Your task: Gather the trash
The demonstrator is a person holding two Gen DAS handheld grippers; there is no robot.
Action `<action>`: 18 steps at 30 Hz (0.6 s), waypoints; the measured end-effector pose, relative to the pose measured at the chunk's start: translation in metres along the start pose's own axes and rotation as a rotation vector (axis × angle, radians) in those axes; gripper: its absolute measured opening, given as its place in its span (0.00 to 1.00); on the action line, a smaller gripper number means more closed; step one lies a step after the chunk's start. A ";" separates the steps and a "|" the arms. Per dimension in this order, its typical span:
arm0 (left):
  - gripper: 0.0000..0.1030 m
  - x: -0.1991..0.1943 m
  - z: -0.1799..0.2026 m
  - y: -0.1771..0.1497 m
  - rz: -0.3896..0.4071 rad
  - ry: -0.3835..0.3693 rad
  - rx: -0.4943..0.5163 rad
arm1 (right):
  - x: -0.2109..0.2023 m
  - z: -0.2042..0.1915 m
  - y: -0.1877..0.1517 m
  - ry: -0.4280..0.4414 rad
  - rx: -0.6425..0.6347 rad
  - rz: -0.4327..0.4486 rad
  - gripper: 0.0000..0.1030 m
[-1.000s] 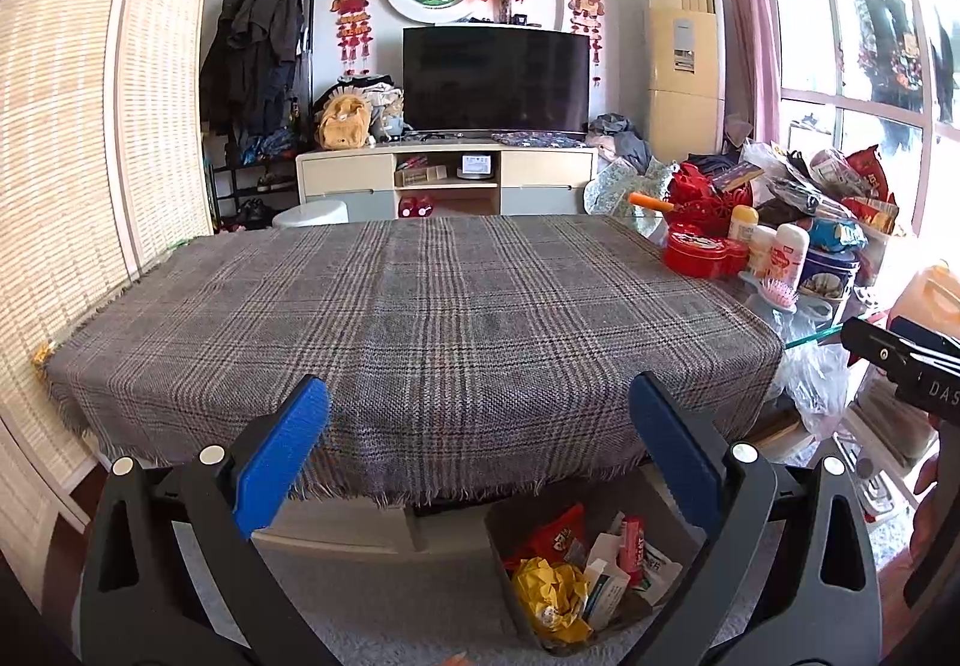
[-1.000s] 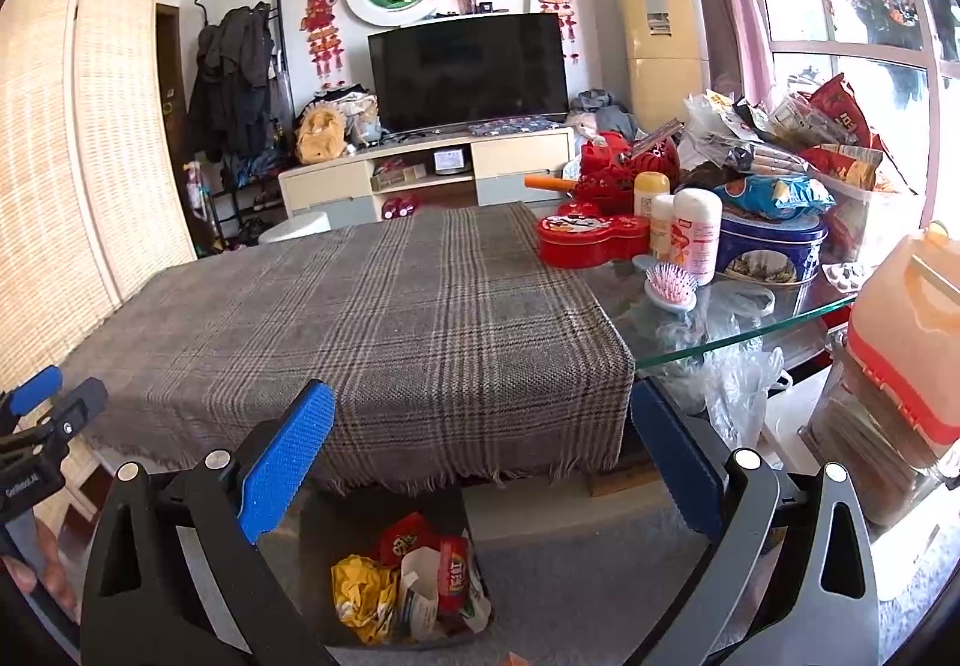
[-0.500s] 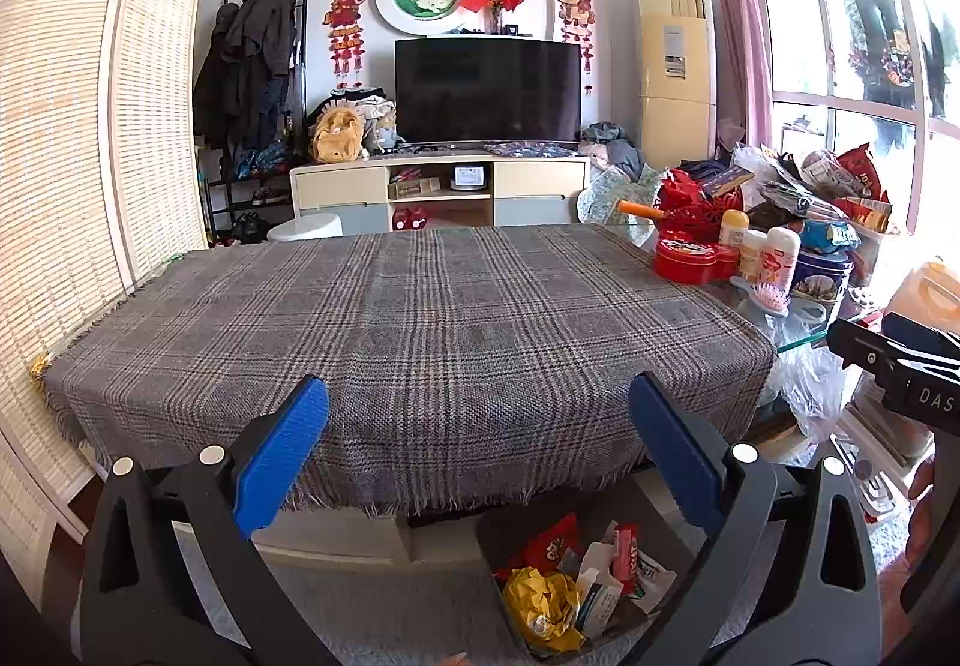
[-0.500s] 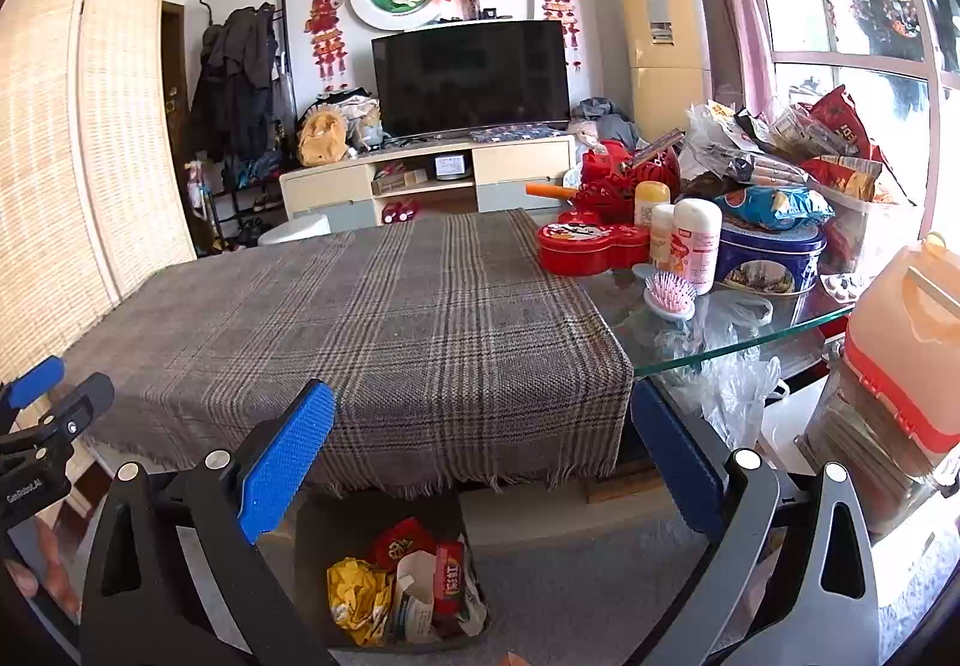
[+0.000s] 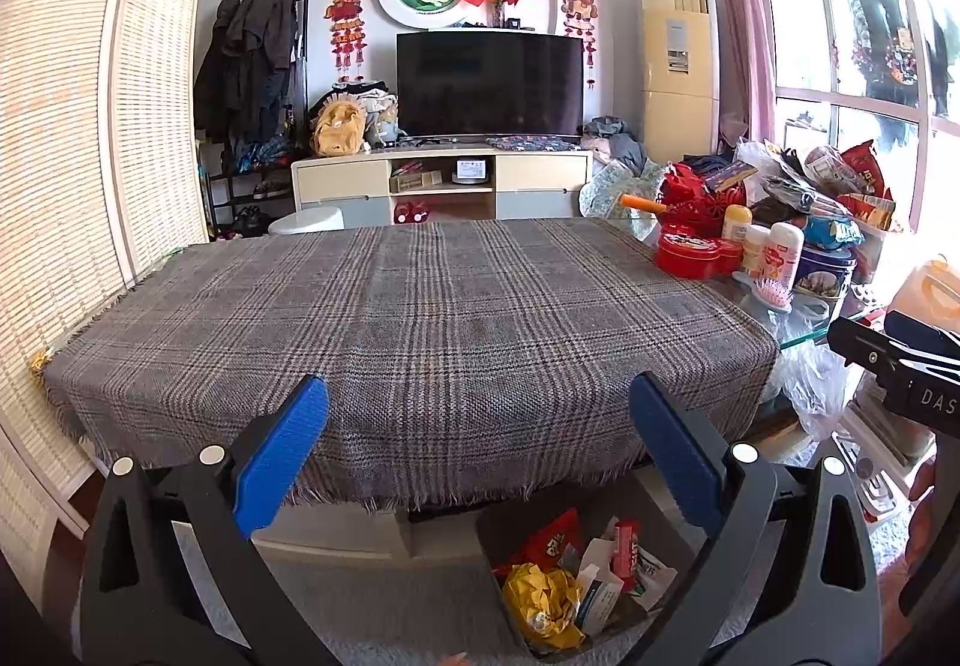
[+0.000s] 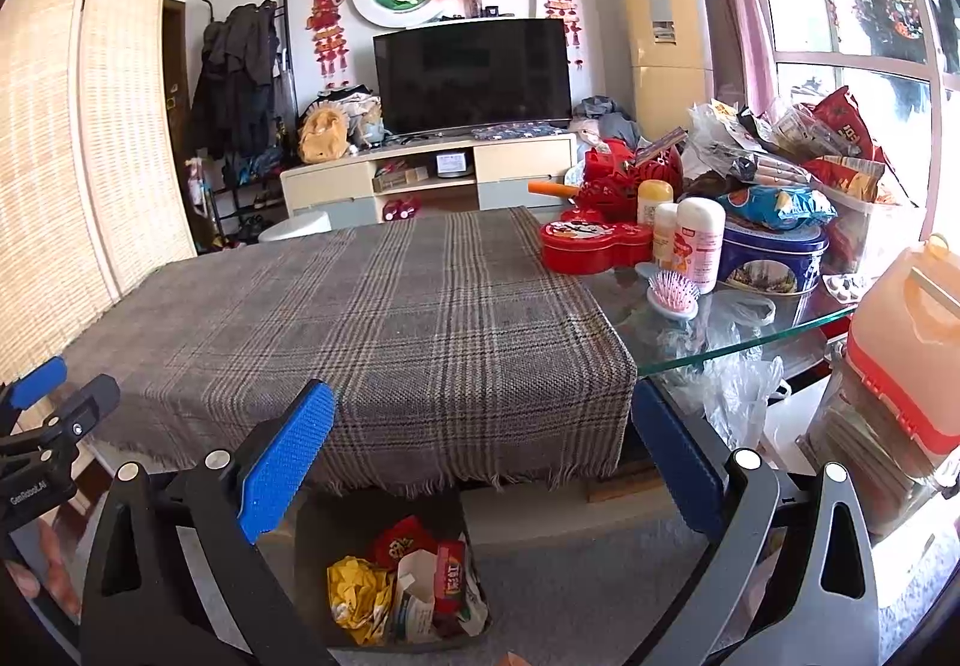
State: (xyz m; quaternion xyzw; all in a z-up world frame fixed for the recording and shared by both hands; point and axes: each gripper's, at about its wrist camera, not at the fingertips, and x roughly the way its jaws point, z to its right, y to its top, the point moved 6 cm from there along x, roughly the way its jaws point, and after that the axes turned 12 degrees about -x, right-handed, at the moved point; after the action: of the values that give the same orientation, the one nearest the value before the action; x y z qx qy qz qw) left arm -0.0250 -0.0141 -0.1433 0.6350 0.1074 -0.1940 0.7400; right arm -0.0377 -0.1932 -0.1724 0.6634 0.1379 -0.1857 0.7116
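Observation:
A grey bin (image 5: 507, 522) (image 6: 336, 522) stands on the floor under the table's near edge. It holds a crumpled yellow wrapper (image 5: 540, 603) (image 6: 357, 594), a red snack bag (image 5: 555, 537) (image 6: 403, 541) and white cartons (image 5: 597, 585) (image 6: 420, 591). My left gripper (image 5: 477, 456) hangs open above and in front of the bin, nothing between its blue pads (image 5: 282, 450). My right gripper (image 6: 483, 456) is open too and empty. The plaid tablecloth (image 5: 414, 318) (image 6: 372, 318) carries no loose trash that I can see.
On the glass table end (image 6: 756, 333) at the right sit a red tin (image 6: 594, 243), white bottles (image 6: 696, 243), a pink hairbrush (image 6: 675, 294), a blue tin (image 6: 771, 255) and piled snack bags (image 6: 810, 144). An orange jug (image 6: 912, 348) stands at the far right. A TV cabinet (image 5: 441, 186) is behind.
Both grippers have risen and pulled back a little, so the tabletop sits lower in each view and more of the bin shows. Both stay open and empty.

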 end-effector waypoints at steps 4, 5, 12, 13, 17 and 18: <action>0.92 0.000 0.000 0.001 -0.003 0.001 -0.004 | 0.000 0.000 0.001 -0.002 0.002 -0.001 0.97; 0.92 0.000 0.000 0.001 -0.002 0.002 -0.003 | 0.000 0.000 0.001 0.000 0.003 -0.002 0.97; 0.92 0.000 -0.001 0.001 -0.002 0.006 -0.009 | 0.000 0.001 0.001 0.000 0.007 -0.003 0.97; 0.92 0.000 -0.002 0.001 0.000 0.006 -0.008 | 0.000 0.001 0.001 0.000 0.006 -0.003 0.97; 0.92 0.001 -0.002 0.000 -0.005 0.005 -0.008 | 0.000 0.001 0.000 -0.003 0.005 -0.005 0.97; 0.92 0.000 -0.002 0.000 -0.005 0.005 -0.008 | 0.000 0.001 0.000 -0.003 0.006 -0.004 0.97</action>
State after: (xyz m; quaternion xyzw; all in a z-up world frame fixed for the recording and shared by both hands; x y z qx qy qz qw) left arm -0.0248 -0.0124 -0.1439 0.6324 0.1117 -0.1940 0.7416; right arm -0.0377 -0.1942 -0.1722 0.6648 0.1379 -0.1885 0.7096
